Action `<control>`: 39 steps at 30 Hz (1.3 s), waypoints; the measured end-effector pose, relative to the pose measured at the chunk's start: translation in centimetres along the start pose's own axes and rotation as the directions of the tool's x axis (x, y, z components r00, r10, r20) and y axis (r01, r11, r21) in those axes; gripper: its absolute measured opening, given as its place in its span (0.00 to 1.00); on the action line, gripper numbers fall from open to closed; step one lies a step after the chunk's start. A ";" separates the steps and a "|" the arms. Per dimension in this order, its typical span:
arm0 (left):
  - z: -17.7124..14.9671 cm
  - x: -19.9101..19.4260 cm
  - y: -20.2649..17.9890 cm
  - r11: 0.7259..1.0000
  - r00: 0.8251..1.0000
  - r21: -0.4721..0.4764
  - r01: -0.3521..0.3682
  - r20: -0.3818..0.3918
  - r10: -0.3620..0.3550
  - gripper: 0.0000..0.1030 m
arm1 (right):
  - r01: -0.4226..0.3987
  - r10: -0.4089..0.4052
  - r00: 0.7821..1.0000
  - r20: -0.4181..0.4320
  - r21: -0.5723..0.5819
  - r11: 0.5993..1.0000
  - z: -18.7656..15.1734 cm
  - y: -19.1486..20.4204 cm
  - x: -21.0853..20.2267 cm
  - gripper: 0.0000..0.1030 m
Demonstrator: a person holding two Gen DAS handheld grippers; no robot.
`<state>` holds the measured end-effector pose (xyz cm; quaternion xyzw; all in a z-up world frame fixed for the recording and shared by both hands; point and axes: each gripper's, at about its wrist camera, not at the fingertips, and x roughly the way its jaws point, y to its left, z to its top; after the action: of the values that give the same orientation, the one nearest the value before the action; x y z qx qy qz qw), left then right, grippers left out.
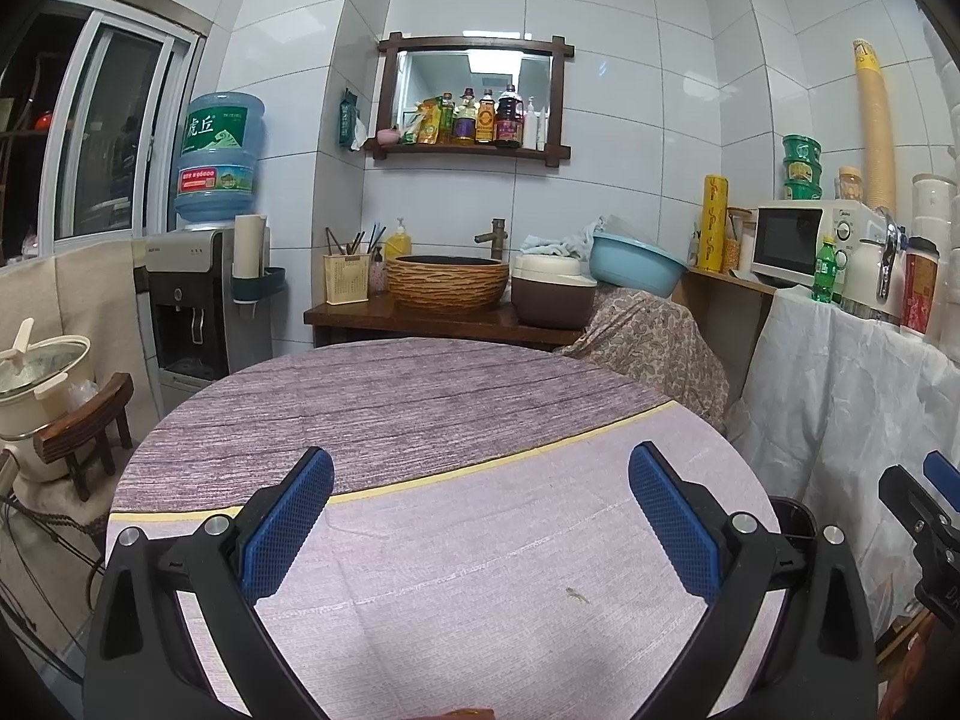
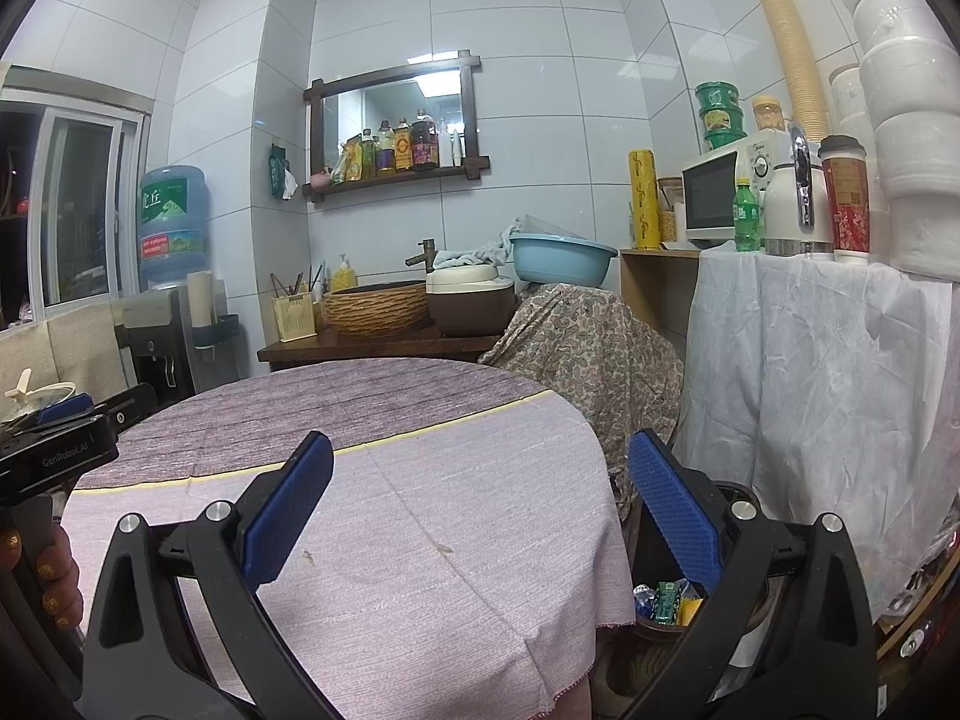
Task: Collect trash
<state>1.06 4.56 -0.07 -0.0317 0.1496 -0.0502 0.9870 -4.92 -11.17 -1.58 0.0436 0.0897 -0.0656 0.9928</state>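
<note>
My left gripper is open and empty, held over the round table with its purple and pink cloth. My right gripper is open and empty, over the table's right edge. Below it on the floor stands a dark trash bin holding several colourful wrappers. The bin's rim also shows in the left wrist view. The right gripper shows at the right edge of the left wrist view, and the left gripper's body at the left of the right wrist view.
Behind the table stand a wooden counter with a woven basin, a water dispenser and a cloth-draped object with a blue bowl. A white-draped shelf with microwave stands right. A small stool with a pot stands left.
</note>
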 end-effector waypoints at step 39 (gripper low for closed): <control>0.0 0.0 -0.4 1.000 1.000 0.008 0.005 -0.006 -0.005 0.95 | -0.002 0.003 1.000 -0.005 0.004 1.000 -0.7 -0.2 0.2 0.94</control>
<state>1.03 4.19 -0.06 -0.0278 0.1522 -0.0532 0.9865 -4.83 -11.36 -2.29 0.0460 0.0919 -0.0645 0.9926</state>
